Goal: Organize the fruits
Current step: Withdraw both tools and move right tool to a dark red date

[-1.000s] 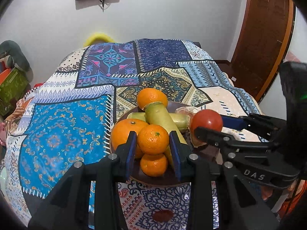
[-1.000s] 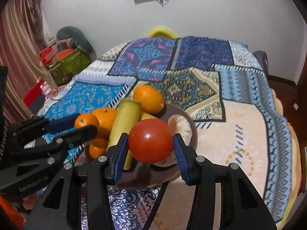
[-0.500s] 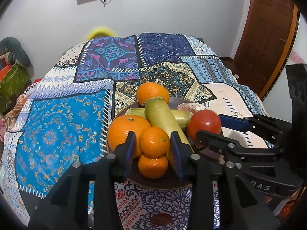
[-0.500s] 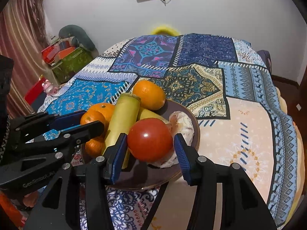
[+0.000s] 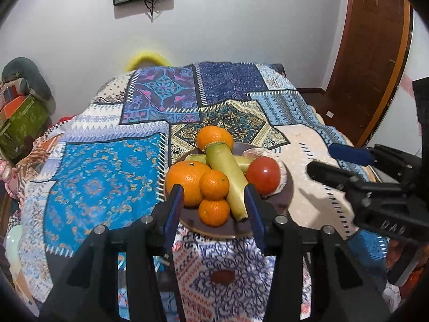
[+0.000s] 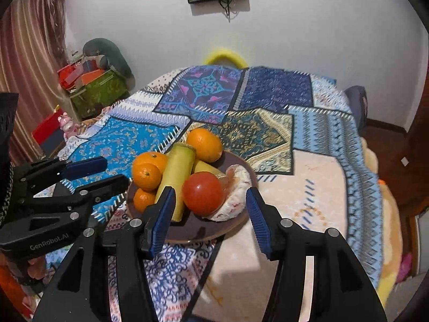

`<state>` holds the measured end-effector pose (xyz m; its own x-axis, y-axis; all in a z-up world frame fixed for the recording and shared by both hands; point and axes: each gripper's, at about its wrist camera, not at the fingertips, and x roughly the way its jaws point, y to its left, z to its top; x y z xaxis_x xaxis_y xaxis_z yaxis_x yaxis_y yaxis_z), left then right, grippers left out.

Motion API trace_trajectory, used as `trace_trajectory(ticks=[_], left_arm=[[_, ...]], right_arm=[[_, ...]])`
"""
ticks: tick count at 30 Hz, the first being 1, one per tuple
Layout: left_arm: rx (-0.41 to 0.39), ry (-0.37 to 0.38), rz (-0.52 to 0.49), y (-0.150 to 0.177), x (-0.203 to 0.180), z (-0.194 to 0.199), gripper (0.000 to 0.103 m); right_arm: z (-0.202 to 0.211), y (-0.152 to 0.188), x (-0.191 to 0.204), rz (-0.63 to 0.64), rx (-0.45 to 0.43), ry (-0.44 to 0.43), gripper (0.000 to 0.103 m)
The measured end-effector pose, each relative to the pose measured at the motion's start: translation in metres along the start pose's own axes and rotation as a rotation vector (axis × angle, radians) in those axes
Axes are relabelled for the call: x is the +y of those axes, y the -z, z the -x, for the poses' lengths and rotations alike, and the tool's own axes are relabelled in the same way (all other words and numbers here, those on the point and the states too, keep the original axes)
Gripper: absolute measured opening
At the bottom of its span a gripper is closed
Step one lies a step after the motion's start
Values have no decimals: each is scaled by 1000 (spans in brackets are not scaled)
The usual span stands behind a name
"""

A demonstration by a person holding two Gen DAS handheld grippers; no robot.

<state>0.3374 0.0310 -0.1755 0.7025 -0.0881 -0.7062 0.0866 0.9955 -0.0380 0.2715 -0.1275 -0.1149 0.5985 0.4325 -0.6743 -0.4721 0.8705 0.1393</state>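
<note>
Both grippers' fingers now spread off the fruit, left gripper (image 5: 213,209) clear of mandarin (image 5: 214,184), right gripper (image 6: 210,210) clear of tomato (image 6: 202,193)

The plate (image 5: 284,204) sits at frame centre on the bed (image 5: 107,177); on it, oranges (image 5: 187,182) lie left, the tomato (image 5: 263,175) right, the banana (image 5: 228,177) between them.

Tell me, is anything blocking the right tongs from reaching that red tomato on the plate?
Nothing visible does. The right tongs, jaws opening and empty, face the tomato directly across open space. It sits at the near side of the plate, with a banana close on one side.
</note>
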Motion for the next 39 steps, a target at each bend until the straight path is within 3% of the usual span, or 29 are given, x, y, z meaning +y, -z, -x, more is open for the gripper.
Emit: trace_trajectory(ticks=[9,17,22,30,39], left_arm=[[-69,0,-6,11,-11,71,51],[-79,9,-10,36,-14,112,56],[-47,19,6,59,-10,119,56],[-12,12,14,93,-4,118,56],[15,22,47,105,4,111,56]], right_arm=[[86,0,16,52,-77,61,56],[125,18,31,44,-83,41,57],[123,38,40,27,-36,19,57],[91,79,60,31,113,-49,57],[51,111,72,10,282,-137,43]])
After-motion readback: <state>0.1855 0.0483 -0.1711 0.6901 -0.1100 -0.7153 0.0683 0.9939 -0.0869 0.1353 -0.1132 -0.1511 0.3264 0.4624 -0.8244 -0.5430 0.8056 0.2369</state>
